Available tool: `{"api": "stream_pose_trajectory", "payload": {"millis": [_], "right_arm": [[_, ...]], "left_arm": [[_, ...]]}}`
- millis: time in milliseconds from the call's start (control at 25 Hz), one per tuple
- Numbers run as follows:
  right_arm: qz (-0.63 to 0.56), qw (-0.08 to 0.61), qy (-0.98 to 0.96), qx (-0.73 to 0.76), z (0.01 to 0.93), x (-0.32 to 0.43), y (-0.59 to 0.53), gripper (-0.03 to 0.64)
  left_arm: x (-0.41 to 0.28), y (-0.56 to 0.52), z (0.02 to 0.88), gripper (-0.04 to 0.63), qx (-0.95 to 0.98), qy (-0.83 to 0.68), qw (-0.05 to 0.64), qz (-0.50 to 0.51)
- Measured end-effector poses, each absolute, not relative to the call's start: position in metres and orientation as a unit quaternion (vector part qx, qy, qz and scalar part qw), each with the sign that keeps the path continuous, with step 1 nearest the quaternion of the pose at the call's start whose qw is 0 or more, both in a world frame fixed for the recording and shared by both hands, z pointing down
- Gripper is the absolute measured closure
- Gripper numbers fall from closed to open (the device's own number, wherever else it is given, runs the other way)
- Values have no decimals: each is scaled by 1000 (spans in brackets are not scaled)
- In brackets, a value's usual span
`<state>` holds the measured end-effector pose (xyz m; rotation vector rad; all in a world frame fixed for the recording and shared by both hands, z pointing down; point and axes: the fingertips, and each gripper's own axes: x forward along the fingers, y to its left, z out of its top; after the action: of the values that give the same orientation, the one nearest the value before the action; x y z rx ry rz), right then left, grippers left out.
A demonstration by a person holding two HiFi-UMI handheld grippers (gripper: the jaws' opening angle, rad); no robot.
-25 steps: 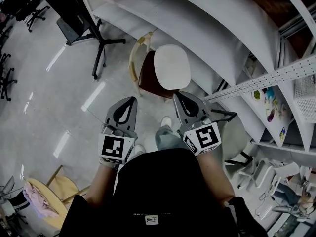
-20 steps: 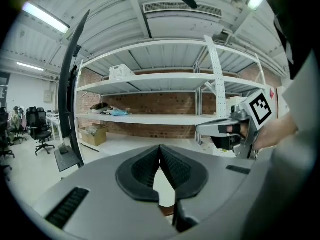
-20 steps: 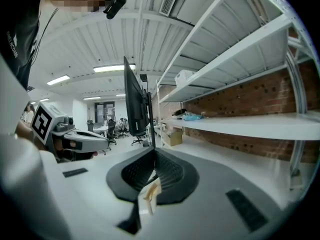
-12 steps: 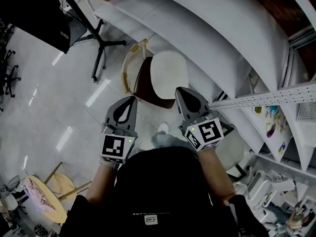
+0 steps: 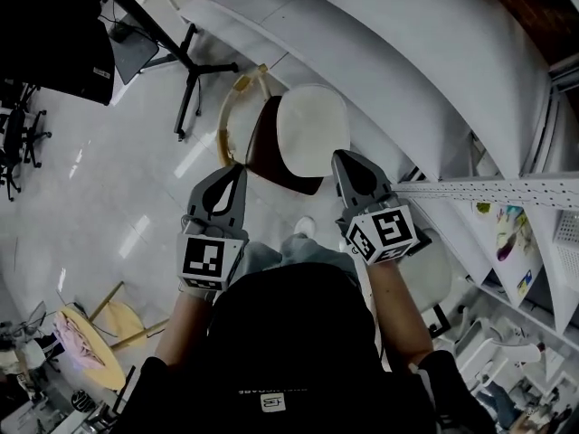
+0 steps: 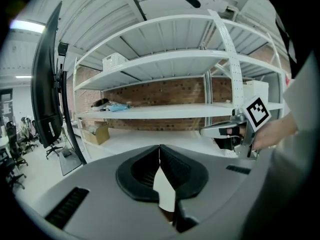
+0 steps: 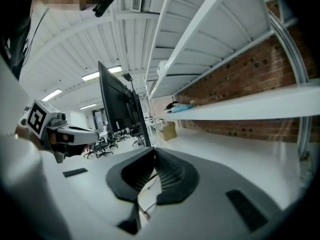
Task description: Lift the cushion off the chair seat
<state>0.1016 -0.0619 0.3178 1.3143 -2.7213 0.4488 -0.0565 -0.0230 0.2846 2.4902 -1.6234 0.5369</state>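
A white oval cushion (image 5: 312, 132) lies on the dark brown seat of a wooden-framed chair (image 5: 265, 147) in front of the shelving. In the head view my left gripper (image 5: 240, 168) is shut, and its tip shows at the chair's near left edge. My right gripper (image 5: 339, 155) is also shut, its tip showing just at the cushion's near right rim; I cannot tell whether it touches. In the left gripper view the jaws (image 6: 160, 147) meet with nothing between them. The right gripper (image 7: 154, 149) shows the same in its own view.
Long white shelves (image 5: 434, 80) run behind and to the right of the chair. A black stand with a wheeled base (image 5: 192, 69) and a dark panel (image 5: 50, 34) stand at the left. A wooden chair with pink cloth (image 5: 86, 346) is at the lower left.
Both grippers have moved forward toward the chair, still shut. The chair and cushion now sit closer to the jaw tips in the head view.
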Motion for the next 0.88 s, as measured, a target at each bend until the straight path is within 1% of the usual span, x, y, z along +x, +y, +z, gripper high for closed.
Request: {"api": "stream_pose_trajectory", "payload": {"millis": [520, 880], "right_arm": [[211, 70, -857, 465, 391, 149, -68, 605], [266, 89, -813, 510, 466, 177, -79, 604]], "left_arm": [[-9, -41, 325, 581, 841, -491, 71, 216], [0, -64, 368, 581, 855, -457, 81, 233]]}}
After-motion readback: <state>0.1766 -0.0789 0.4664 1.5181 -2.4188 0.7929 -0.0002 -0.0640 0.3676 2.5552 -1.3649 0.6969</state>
